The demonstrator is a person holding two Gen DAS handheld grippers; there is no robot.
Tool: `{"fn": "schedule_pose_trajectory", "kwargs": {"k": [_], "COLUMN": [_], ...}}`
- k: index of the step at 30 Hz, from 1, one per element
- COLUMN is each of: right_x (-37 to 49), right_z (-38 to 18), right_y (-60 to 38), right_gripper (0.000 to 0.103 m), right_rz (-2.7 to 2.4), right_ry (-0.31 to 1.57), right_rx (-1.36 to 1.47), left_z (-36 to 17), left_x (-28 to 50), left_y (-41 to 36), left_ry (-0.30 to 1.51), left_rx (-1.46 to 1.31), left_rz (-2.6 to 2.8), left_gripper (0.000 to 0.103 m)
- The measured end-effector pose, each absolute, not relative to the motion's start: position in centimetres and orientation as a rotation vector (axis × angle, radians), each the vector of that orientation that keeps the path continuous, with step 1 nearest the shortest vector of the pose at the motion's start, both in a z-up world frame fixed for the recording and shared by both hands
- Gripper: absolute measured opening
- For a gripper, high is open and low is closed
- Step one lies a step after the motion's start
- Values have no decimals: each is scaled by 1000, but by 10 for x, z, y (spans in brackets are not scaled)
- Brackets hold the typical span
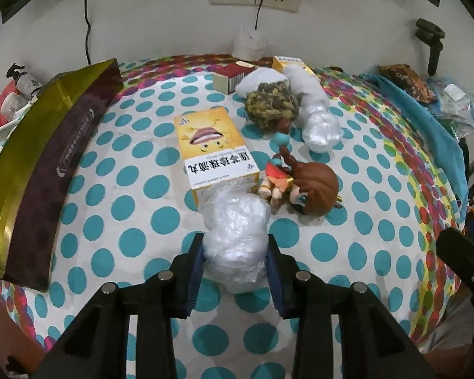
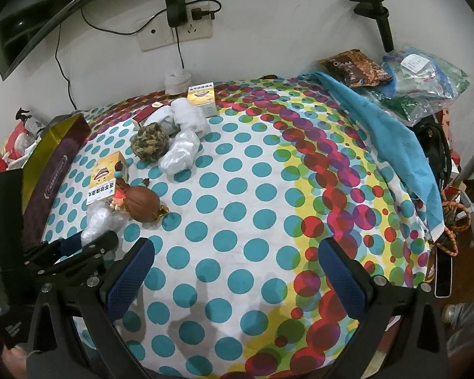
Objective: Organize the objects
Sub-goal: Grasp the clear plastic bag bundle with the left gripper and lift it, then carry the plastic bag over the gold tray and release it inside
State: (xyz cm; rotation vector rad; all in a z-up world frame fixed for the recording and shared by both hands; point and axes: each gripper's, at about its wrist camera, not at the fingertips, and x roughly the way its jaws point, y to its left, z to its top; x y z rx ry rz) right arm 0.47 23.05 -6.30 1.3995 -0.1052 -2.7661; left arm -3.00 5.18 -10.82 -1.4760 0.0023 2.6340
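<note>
A crinkled, glossy wad of clear plastic (image 1: pixel 237 246) is pinched between the blue-padded fingers (image 1: pixel 194 271) of the left tongs (image 1: pixel 235 276), whose black arms are drawn in against both of its sides. The wad is lumpy and rounded, and its underside is seen resting on the tabletop (image 1: pixel 142 221), which is covered by a cloth printed with teal dots and, toward the right, overlapping red, yellow and purple ones.

Just beyond the tips of the left tongs, a smooth yellow carton (image 1: pixel 216 151) with cartoon faces and black lettering is laid flat, its near end touched by the wad. Ahead and to the right of the tips, a hard figurine (image 1: pixel 303 186) with a round brown head is lying on its side, a braid with teal beads extended away from it. Farther ahead, a coarse, knotted ball of olive yarn (image 1: pixel 271 105) and a second plastic wad (image 1: pixel 320 126) are set side by side. To the left of the tongs, a long flat box (image 1: pixel 44 164) in dull purple with a gold edge is angled across the cloth.

The right tongs (image 2: pixel 237 271) are held low over the bare dotted cloth, fingers spread wide, nothing between them. The left tongs and their wad are visible to their left.
</note>
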Motion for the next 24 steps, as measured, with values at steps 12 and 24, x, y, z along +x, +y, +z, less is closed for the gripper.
{"fn": "schedule_pose_trajectory", "kwargs": {"k": [12,24], "right_x": [-9,-51], "right_z": [-60,-66], "right_y": [216,181], "right_gripper": [103,101], "right_rz": [-2765,-2723], "right_ry": [-45,144], "right_rx": [1350,1292], "left_z": [-71,-42], "left_x": [-12,-9], "left_y": [10,-63], "left_ry": [17,-20], "left_rx": [-1334,-1268], "left_rz": [2720,2910], "left_gripper": [36,36]}}
